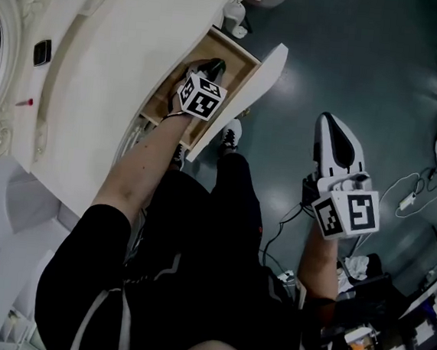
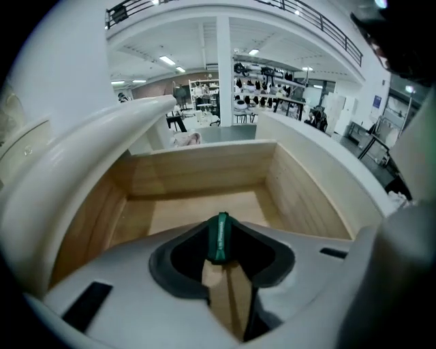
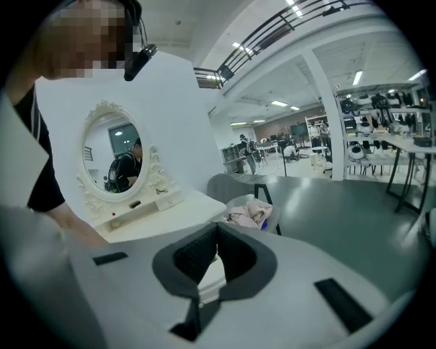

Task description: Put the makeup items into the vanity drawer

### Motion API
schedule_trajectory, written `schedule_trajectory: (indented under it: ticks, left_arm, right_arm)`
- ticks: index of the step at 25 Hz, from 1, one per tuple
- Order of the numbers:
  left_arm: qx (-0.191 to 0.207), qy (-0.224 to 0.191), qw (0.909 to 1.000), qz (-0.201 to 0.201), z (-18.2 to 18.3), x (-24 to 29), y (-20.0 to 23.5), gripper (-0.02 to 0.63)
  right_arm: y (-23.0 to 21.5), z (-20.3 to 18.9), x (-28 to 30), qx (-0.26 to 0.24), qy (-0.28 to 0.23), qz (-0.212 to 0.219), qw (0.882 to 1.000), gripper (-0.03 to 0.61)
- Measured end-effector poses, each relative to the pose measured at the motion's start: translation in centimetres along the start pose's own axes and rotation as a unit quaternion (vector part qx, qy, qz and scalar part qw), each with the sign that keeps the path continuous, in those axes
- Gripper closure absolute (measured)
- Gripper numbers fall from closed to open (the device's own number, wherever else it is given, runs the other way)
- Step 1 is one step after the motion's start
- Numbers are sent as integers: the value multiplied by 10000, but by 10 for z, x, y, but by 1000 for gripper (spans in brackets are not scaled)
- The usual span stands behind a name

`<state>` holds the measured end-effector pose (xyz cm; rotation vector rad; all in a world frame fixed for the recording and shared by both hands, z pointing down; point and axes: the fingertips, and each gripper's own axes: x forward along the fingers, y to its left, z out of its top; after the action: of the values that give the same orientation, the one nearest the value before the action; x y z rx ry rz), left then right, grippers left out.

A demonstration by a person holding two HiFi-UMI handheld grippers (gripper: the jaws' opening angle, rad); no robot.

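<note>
Inside the drawer (image 1: 243, 65), the left gripper (image 1: 212, 69) is sitting slack around a green stick (image 2: 219, 238); it is needing a straight lift out.

This is a large open lab or workshop hall, not a home. A railed mezzanine (image 3: 272, 34) and strip lights (image 3: 279, 103) run overhead. Rows of equipment (image 3: 381, 140) fill the far right, and cables (image 1: 409, 189) trail across the grey-green floor (image 1: 352, 68). A white vanity (image 1: 112, 83) with an ornate mirror (image 3: 112, 157) stands on the left.
</note>
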<state>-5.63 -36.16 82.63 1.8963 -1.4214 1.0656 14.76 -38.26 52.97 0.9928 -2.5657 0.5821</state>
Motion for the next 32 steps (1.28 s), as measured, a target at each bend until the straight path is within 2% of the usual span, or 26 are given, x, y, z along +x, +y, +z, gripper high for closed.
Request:
schedule_trajectory:
  ticks: [1, 4, 9, 13, 17, 20, 28, 30, 32]
  left_arm:
    - [-67, -52, 10000, -36, 4, -3, 0, 513]
    - [-82, -128, 9999, -29, 15, -16, 0, 509]
    - [137, -557, 9975, -404, 46, -51, -13, 509]
    - [296, -922, 9943, -452, 73, -89, -14, 510]
    - [8, -983, 9933, -608, 82, -125, -13, 511]
    - [-32, -1159, 9912, -632, 91, -158, -7, 511]
    - [-147, -1903, 9771, -940, 120, -253, 8, 511]
    - [-204, -2174, 9705, -1022, 125, -280, 13, 511]
    - [-459, -2469, 9604, -1209, 130, -306, 15, 512]
  right_arm:
    - [0, 1, 0, 11, -10, -9, 10000, 572]
    - [4, 7, -2, -100, -47, 26, 9999, 572]
    - [15, 29, -10, -233, -176, 153, 9995, 572]
    - [25, 46, -12, -351, -302, 224, 9987, 572]
    - [43, 61, -15, -493, -377, 286, 9977, 572]
    - [57, 71, -17, -596, -448, 301, 9968, 572]
    - [97, 107, -37, -621, -753, 158, 9951, 572]
    - [110, 116, -39, -682, -835, 132, 9941, 572]
    - [122, 128, -41, -761, -912, 114, 9929, 572]
